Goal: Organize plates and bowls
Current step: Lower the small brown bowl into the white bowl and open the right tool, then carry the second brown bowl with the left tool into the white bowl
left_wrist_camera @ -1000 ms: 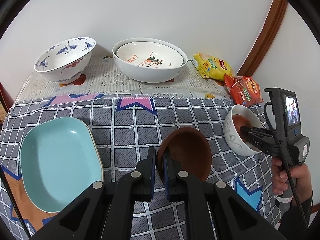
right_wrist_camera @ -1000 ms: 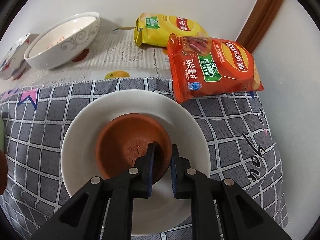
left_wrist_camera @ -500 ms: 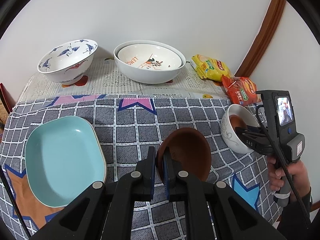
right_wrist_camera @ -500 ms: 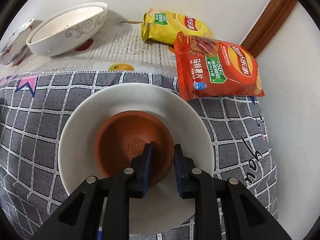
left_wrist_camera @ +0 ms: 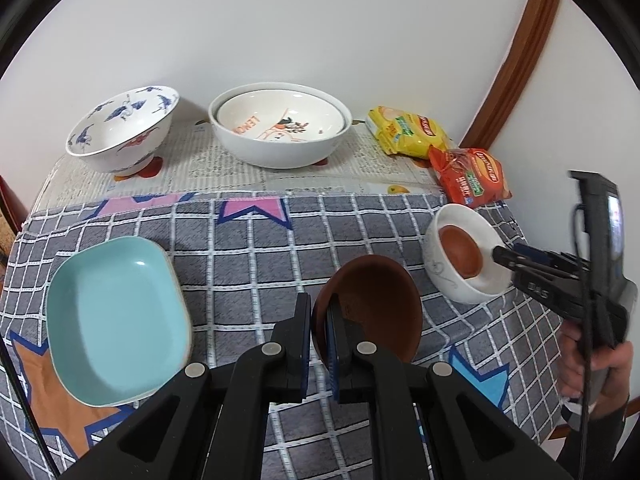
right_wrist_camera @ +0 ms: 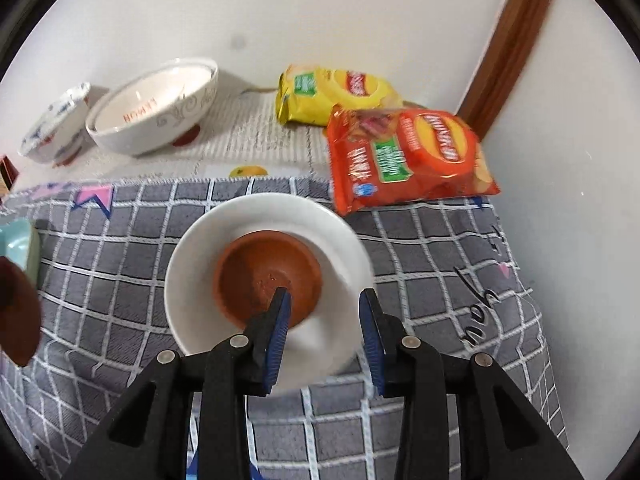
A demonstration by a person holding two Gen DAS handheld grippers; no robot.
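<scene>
My left gripper [left_wrist_camera: 318, 322] is shut on the rim of a brown bowl [left_wrist_camera: 380, 312], which it holds tilted above the checked cloth. A second small brown bowl [right_wrist_camera: 267, 276] rests inside a white bowl [right_wrist_camera: 200, 256] at the table's right side, also seen from the left as the brown bowl [left_wrist_camera: 460, 252] in the white bowl [left_wrist_camera: 436, 260]. My right gripper [right_wrist_camera: 324, 312] hovers just above the white bowl's near rim, its jaws opening and gripping nothing. The right gripper [left_wrist_camera: 516, 258] shows at the right of the left wrist view, held by a hand [left_wrist_camera: 592, 364].
A light blue dish [left_wrist_camera: 116, 320] lies at the front left. At the back stand a blue-patterned bowl [left_wrist_camera: 124, 132] and a nested pair of white bowls [left_wrist_camera: 280, 132]. Yellow [right_wrist_camera: 336, 94] and orange [right_wrist_camera: 408, 160] snack bags lie at the back right near the wall.
My right gripper let go of the small brown bowl, spread its jaws and drew back and up from the white bowl. The left gripper kept its hold and hardly moved.
</scene>
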